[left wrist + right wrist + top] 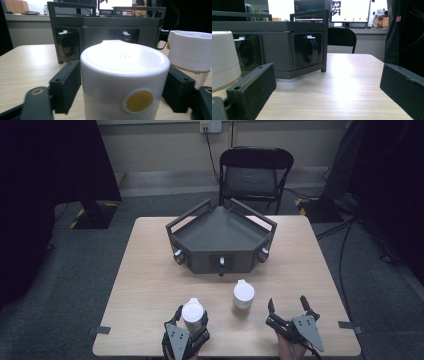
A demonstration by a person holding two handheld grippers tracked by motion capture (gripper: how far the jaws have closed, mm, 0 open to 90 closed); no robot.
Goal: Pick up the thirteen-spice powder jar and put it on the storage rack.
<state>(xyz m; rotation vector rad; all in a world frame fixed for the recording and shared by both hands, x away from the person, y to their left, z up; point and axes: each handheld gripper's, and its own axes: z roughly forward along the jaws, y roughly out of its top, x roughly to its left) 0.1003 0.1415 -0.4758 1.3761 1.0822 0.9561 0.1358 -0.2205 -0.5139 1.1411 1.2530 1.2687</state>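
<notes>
Two jars with white lids stand on the wooden table [150, 285]. My left gripper [191, 316] is shut on the nearer jar [193, 312]. In the left gripper view its black jaws press both sides of that jar [122, 75], whose lid carries a yellow round button. The second jar [243, 296] stands free a little to the right; it also appears at the right edge of the left gripper view [190, 50] and the left edge of the right gripper view [223, 57]. My right gripper [287, 302] rests low near the front right of the table, open, with nothing between its jaws [327, 87].
A dark grey angular box [200, 260] with a rail round its top and three knobs on its front faces sits mid-table, behind the jars [100, 30] [274, 50]. A black folding chair [255, 172] stands beyond the far edge. Bare wood lies ahead of the right gripper.
</notes>
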